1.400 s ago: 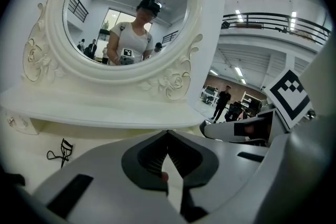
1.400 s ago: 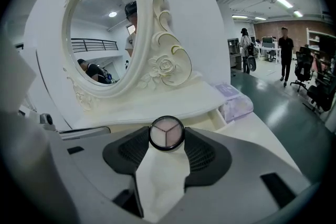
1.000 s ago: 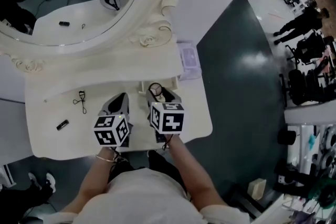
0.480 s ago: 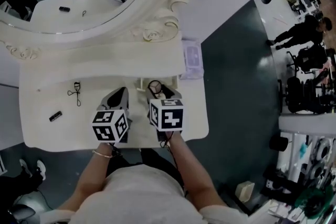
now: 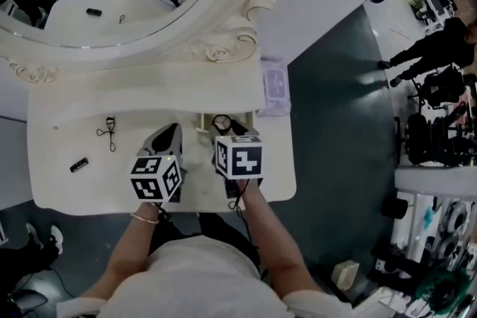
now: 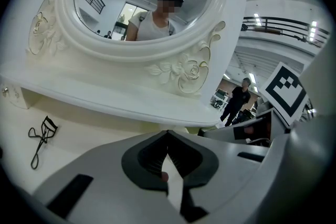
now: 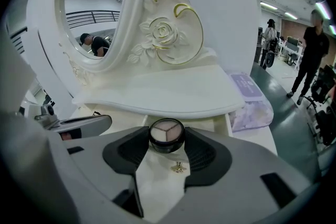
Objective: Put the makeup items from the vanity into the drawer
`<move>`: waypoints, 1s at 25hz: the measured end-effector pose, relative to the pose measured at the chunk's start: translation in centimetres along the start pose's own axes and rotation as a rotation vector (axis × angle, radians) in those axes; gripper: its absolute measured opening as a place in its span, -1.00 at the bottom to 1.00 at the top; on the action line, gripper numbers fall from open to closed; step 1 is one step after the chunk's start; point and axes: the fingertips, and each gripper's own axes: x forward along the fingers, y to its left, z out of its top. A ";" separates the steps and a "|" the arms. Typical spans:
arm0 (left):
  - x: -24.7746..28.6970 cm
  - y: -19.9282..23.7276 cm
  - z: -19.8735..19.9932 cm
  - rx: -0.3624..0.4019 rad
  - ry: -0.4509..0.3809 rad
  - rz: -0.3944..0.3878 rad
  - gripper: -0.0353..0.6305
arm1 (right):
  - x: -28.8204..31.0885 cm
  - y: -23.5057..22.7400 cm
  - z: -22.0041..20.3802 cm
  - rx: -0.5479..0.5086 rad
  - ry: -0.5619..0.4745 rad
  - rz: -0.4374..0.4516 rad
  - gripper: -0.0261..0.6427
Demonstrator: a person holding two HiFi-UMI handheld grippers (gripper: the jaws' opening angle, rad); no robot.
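Head view looks down; both others face vanity (image 5: 149, 86).

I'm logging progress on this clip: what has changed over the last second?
The right gripper has edged slightly forward toward the mirror, fingers still clamped on the round eyeshadow compact. Nothing was picked up or released. The left gripper, shut, the eyelash curler and the small black tube stayed put; their shift in the picture is head-camera movement.
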 end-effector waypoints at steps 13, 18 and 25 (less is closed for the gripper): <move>-0.6 0.5 -1.2 0.011 0.031 0.014 -0.88 | 1.1 0.1 0.0 0.049 -0.007 0.008 -0.27; -1.4 0.5 -1.5 0.009 0.031 0.020 -0.88 | 0.8 0.4 -0.1 0.049 -0.021 0.010 -0.27; -2.3 0.9 -1.6 0.007 0.020 0.033 -0.88 | 0.2 0.5 -0.3 0.051 -0.062 0.015 -0.27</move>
